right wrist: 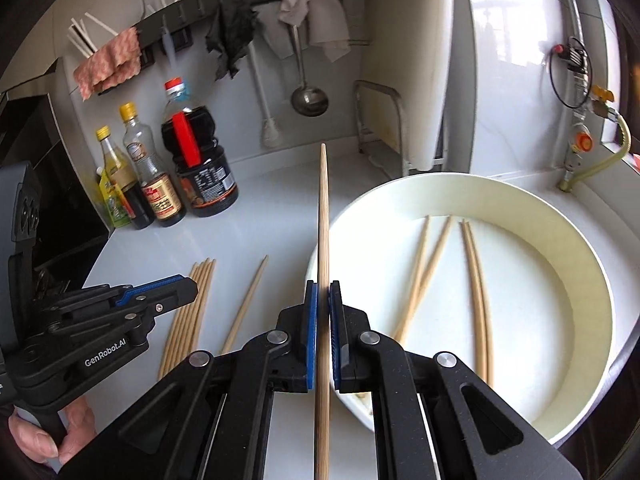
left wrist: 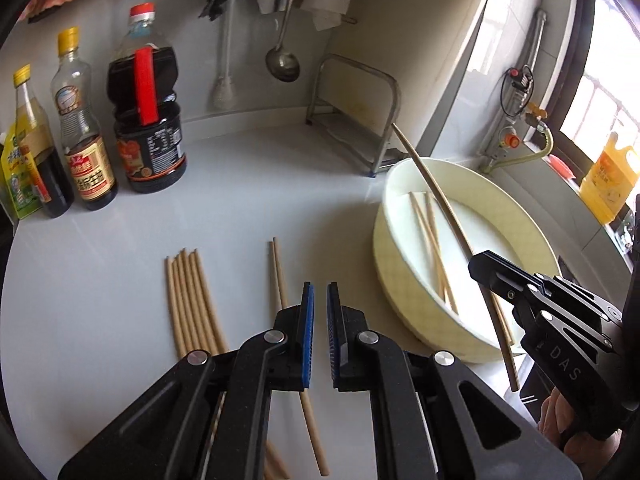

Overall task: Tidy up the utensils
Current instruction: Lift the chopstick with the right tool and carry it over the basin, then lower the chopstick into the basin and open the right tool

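My right gripper (right wrist: 323, 292) is shut on a single wooden chopstick (right wrist: 323, 216) and holds it upright over the near-left rim of a large cream basin (right wrist: 592, 256). Several chopsticks (right wrist: 476, 280) lie in the basin. In the left wrist view the right gripper (left wrist: 486, 268) and its chopstick (left wrist: 436, 196) hang over the basin (left wrist: 384, 248). My left gripper (left wrist: 320, 292) hovers empty, jaws nearly closed with a narrow gap, above a loose pair of chopsticks (left wrist: 280, 276) on the white counter. A neat row of several chopsticks (left wrist: 192, 300) lies to its left.
Sauce bottles (left wrist: 146, 120) stand at the back left of the counter. A metal rack (left wrist: 360, 116) stands in the back corner, a ladle (left wrist: 282, 60) and cloths hang on the wall. An oil jug (left wrist: 608, 176) sits by the window at right.
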Demonstrator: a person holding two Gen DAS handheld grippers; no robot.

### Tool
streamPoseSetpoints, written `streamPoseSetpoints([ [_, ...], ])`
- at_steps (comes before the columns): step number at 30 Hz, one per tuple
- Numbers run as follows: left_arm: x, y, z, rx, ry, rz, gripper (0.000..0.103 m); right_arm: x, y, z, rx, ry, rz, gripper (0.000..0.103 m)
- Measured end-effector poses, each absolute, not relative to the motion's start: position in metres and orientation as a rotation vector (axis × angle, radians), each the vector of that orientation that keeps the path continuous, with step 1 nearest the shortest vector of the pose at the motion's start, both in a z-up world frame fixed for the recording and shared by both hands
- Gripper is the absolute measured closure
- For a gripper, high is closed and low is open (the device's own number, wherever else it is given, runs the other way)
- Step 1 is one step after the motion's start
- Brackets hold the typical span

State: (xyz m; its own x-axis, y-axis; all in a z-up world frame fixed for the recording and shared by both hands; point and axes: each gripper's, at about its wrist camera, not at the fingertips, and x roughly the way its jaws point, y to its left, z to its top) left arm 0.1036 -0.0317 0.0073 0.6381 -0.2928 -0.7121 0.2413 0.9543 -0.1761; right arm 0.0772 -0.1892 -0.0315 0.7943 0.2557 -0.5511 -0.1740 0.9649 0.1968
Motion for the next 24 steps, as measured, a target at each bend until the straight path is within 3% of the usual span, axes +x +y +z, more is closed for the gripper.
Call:
streamPoseSetpoints([
  [10, 0.129, -0.102, 0.016, -0.022, 0.849, -0.398, 0.098, 0.075, -0.277, -0.019, 0.274, 0.583, 0.116, 0.097],
  [24, 0.141, -0.146, 0.016, 0.029, 0.871, -0.420, 0.097, 0.094, -0.298, -0.045, 0.331, 0.665, 0.098, 0.097],
])
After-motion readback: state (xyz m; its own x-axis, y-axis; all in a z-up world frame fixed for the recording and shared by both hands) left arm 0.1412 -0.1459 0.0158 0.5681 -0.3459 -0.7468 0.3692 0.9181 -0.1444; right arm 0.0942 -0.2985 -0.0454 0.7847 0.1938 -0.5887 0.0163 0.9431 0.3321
